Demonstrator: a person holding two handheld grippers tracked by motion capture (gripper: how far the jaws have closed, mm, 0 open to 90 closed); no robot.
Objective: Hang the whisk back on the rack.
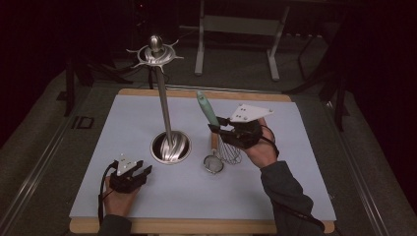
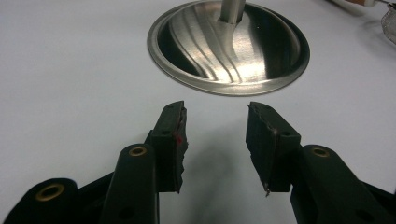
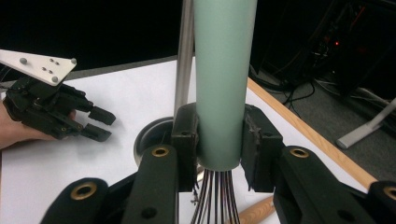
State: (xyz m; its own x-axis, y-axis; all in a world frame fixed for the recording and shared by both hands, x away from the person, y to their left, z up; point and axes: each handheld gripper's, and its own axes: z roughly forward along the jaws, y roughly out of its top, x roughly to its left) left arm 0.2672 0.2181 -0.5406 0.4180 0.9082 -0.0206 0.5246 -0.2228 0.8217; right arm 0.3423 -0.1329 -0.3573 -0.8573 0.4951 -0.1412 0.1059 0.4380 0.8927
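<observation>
Right gripper view: my right gripper [image 3: 219, 154] is clamped on the whisk [image 3: 224, 79] by its mint handle, held upright, wires down, at 3 o'clock of the stand [image 1: 169, 146]. Left gripper [image 2: 215, 140] rests part-open, holding nothing. Keep grip firm & handle vertical so the wires clear the strainer [image 1: 213, 162] on the bench [image 1: 275, 196].

Mint-green whisk handle [image 3: 224, 79]: top cut off by frame edge. Small wire-mesh strainer [image 2: 390, 21]: cropped at edge, wooden handle partly behind whisk wires.
</observation>
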